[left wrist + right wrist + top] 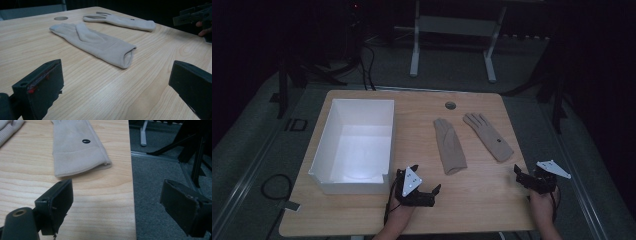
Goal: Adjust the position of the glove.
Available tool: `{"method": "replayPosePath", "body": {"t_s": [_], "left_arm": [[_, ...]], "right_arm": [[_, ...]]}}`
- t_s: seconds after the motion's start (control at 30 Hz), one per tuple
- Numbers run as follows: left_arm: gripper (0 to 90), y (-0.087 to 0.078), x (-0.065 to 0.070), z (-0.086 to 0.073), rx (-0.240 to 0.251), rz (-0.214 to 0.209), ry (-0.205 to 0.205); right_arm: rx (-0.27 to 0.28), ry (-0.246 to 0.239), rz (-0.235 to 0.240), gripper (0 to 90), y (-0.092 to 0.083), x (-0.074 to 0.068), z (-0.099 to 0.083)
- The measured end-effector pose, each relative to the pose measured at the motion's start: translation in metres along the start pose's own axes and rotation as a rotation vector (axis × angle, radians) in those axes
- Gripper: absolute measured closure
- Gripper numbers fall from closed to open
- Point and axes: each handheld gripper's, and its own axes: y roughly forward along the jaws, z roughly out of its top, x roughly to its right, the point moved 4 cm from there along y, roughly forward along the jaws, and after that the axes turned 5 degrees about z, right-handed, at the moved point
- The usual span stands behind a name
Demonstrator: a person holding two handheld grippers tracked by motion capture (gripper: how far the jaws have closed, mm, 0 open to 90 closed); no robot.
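Nothing done; you've both gloves (450, 146) (488, 136) on the table (472, 200), box (322, 150) empty; left gripper (424, 192) and right gripper (524, 175) wide, holding nothing.

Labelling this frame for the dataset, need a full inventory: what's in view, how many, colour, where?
glove: 1, beige, flat at table centre, fingers pointing away from the person
glove with a black dot: 1, beige, flat, right of the first, apart from it
box: 1, white, open-topped, left half of table
table: 1, light wood, round hole near far edge
frame legs: white, on grey floor beyond the table
cable: black, on floor at left
left hand-held gripper: black, open, near the box's near corner
right hand-held gripper: black, open, at the table's right edge
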Motion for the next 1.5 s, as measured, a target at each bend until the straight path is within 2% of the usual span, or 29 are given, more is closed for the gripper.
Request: {"method": "replayPosePath", "body": {"t_s": [0.43,0.57,0.6,0.67,0.7,0.83,0.9,0.93,1.1,1.3,1.5], "left_arm": [[0.1,0.000,0.000,0.000,-0.003,-0.002,-0.002],[0.1,0.000,0.000,0.000,-0.002,-0.003,-0.003],[0.1,0.000,0.000,0.000,-0.002,-0.003,-0.003],[0.1,0.000,-0.001,0.000,-0.002,-0.003,-0.004],[0.1,0.000,-0.001,0.000,-0.002,-0.004,-0.005],[0.1,0.000,-0.001,0.000,-0.002,-0.005,-0.010],[0.1,0.000,-0.001,0.000,-0.002,-0.005,-0.010],[0.1,0.000,-0.001,0.000,-0.002,-0.005,-0.009],[0.1,0.000,-0.001,0.000,-0.002,-0.007,-0.009],[0.1,0.000,-0.001,0.000,-0.003,-0.007,-0.009],[0.1,0.000,-0.001,0.000,-0.003,-0.008,-0.011]], "right_arm": [[-0.015,-0.013,-0.005,11.4,0.002,-0.001,0.001],[0.008,-0.014,-0.007,11.2,-0.002,-0.001,0.009],[0.012,-0.014,-0.008,12.4,-0.004,-0.001,0.014],[-0.029,0.036,0.046,13.4,-0.007,-0.001,0.023],[-0.026,0.047,0.068,13.8,-0.008,-0.002,0.028],[-0.002,0.030,0.085,14.0,-0.012,-0.007,0.049],[-0.001,0.042,0.097,11.9,-0.012,-0.011,0.061],[0.016,0.052,0.124,11.6,-0.013,-0.014,0.068],[0.060,0.018,0.143,12.3,-0.015,-0.027,0.098],[0.092,-0.019,0.198,14.2,-0.014,-0.045,0.128],[0.093,-0.047,0.254,14.8,-0.009,-0.064,0.142]]}}
